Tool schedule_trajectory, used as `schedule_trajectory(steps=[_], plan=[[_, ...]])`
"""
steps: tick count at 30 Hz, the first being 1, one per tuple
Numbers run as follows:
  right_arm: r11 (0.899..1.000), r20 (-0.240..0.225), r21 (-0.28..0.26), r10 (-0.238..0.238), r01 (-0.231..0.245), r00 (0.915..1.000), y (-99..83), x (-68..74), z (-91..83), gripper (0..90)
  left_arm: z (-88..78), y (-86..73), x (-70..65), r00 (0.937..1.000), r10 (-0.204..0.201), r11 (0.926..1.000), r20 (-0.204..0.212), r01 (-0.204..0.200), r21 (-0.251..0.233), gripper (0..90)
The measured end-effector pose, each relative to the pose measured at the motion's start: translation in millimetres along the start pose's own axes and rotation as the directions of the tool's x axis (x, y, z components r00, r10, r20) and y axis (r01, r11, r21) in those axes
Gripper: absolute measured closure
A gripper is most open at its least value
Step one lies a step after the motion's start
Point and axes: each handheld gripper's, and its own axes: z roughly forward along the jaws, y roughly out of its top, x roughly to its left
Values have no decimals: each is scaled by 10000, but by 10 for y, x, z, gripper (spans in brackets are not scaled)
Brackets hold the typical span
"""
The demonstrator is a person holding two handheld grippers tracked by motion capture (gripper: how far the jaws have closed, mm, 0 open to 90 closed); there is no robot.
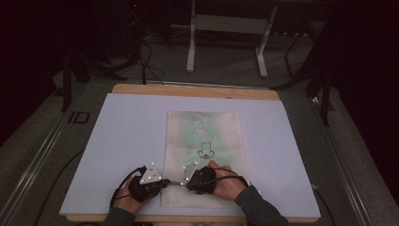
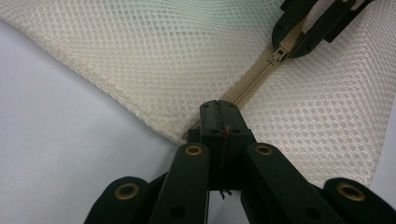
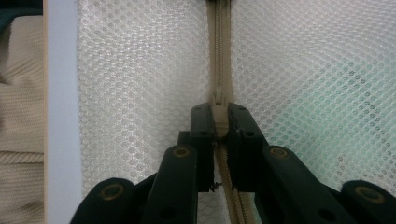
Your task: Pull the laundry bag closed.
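A white mesh bag [image 1: 202, 136] with something green inside lies flat on the pale board [image 1: 122, 136]. A beige zipper [image 2: 247, 84] runs along its near end. My left gripper [image 1: 166, 182] sits at the bag's near left edge. Its jaws [image 2: 219, 109] are shut on the end of the zipper tape. My right gripper [image 1: 184, 182] faces it from the right, a short way along the zipper. It is shut on the zipper pull [image 3: 219, 115], and the zipper [image 3: 218, 46] runs straight ahead of it. In the left gripper view the right gripper [image 2: 303, 32] holds the zipper pull [image 2: 279, 54].
The board lies on a wooden table [image 1: 188, 89] whose far edge shows beyond it. Behind stand the metal legs of another table [image 1: 190, 52] and cables on the floor. A beige knitted cloth [image 3: 21, 116] lies past the board's edge [image 3: 60, 116].
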Motion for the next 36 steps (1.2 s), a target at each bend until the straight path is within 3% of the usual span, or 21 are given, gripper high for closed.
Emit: schedule_trajectory(steps=[36], plan=[[9994, 68, 168, 308, -309, 9995, -230, 11, -121, 821, -1, 7, 1, 9999, -151, 9999, -3, 151, 69, 895]])
